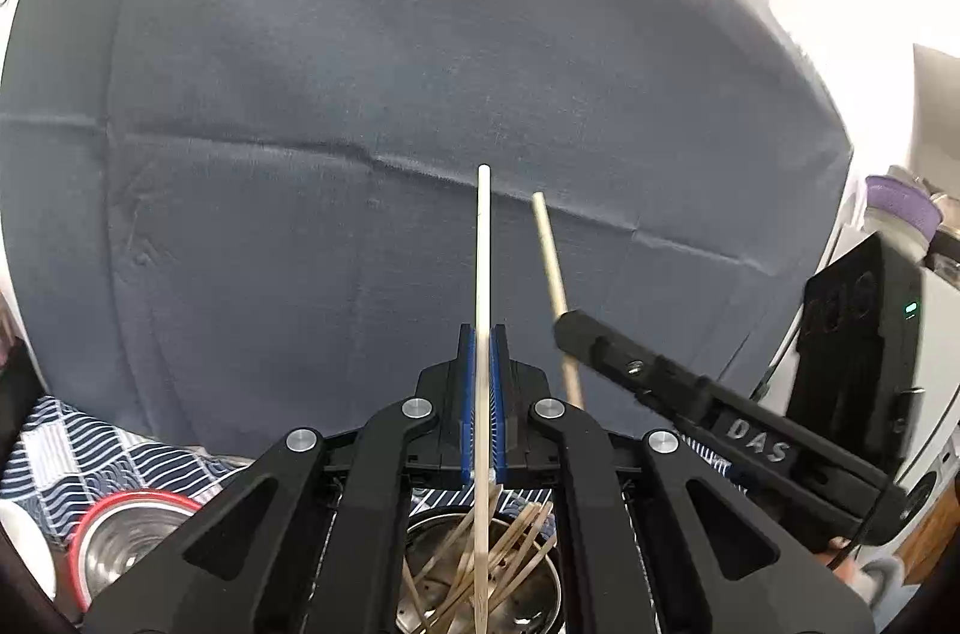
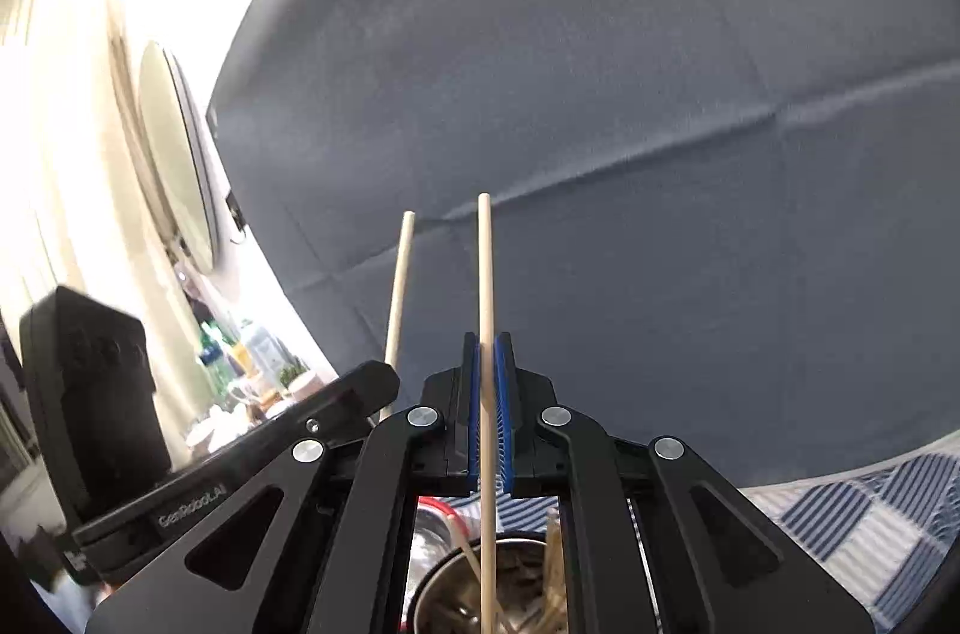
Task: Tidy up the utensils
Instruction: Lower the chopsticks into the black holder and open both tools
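In the left wrist view my left gripper [image 1: 483, 334] is shut on a pale chopstick [image 1: 483, 244] that points up and away. Its lower end reaches down among several chopsticks standing in a steel holder [image 1: 432, 592]. To its right, my right gripper [image 1: 567, 322] holds a second chopstick [image 1: 551, 256], tilted slightly left. The right wrist view shows the same pair. There my right gripper [image 2: 487, 340] is shut on its chopstick [image 2: 485, 262] above the steel holder [image 2: 522, 574], and my left gripper [image 2: 384, 376] holds the other chopstick [image 2: 399, 286] just to the left.
A steel cup with a red rim [image 1: 132, 532] stands left of the holder on a blue-and-white checked cloth [image 1: 90, 448]. A grey cloth backdrop [image 1: 420, 63] fills the space ahead. Bottles and cups crowd a shelf [image 2: 252, 370] at the far left of the right wrist view.
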Action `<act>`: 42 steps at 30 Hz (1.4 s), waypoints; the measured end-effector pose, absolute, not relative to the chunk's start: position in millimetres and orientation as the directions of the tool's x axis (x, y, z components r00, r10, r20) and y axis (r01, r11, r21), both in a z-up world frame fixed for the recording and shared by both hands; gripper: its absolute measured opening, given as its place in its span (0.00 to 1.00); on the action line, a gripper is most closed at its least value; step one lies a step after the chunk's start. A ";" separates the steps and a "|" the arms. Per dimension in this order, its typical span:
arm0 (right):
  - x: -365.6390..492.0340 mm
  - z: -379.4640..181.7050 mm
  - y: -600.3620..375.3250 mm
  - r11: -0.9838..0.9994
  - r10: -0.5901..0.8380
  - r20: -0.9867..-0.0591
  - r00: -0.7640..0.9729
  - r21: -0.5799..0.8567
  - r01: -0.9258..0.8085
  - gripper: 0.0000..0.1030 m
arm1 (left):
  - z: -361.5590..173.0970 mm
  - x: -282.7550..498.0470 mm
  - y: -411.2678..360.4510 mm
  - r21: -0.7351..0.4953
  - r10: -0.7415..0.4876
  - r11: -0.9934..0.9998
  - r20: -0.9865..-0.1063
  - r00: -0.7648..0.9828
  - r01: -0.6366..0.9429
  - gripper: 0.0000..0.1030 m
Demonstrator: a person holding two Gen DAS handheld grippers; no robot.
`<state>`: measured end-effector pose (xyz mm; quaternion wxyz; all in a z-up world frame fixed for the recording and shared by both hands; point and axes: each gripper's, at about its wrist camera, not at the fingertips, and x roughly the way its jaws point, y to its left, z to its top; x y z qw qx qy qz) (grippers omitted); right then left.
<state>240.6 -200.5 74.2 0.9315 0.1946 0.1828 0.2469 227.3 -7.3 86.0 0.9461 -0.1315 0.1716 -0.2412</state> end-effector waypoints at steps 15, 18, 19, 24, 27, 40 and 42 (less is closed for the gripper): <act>240.9 14.0 -190.0 0.782 0.565 -0.212 0.797 0.445 -0.436 0.05 | 29.3 217.6 -9.3 -0.353 -0.498 0.844 -0.241 0.833 0.403 0.05; 238.9 1.9 -189.3 0.781 0.568 -0.226 0.792 0.453 -0.431 0.05 | 18.6 214.1 -8.2 -0.355 -0.496 0.847 -0.260 0.828 0.396 0.05; 236.9 -0.7 -188.7 0.785 0.564 -0.229 0.793 0.448 -0.428 0.05 | 14.9 214.7 -10.5 -0.353 -0.496 0.848 -0.266 0.827 0.395 0.05; 227.7 -5.0 -186.5 0.800 0.558 -0.249 0.791 0.414 -0.434 0.05 | 5.8 210.6 -17.0 -0.351 -0.501 0.849 -0.298 0.812 0.395 0.05; 217.3 -3.7 -190.9 0.817 0.547 -0.265 0.794 0.376 -0.438 0.05 | 3.7 205.5 -16.3 -0.348 -0.492 0.855 -0.308 0.814 0.385 0.05; 188.1 22.4 -195.1 0.890 0.441 -0.315 0.840 0.270 -0.367 0.40 | 25.9 187.1 5.2 -0.318 -0.422 0.890 -0.302 0.855 0.327 0.44; 185.9 31.3 -192.7 0.896 0.431 -0.320 0.844 0.260 -0.359 0.44 | 32.0 184.0 7.4 -0.319 -0.404 0.897 -0.309 0.861 0.306 0.57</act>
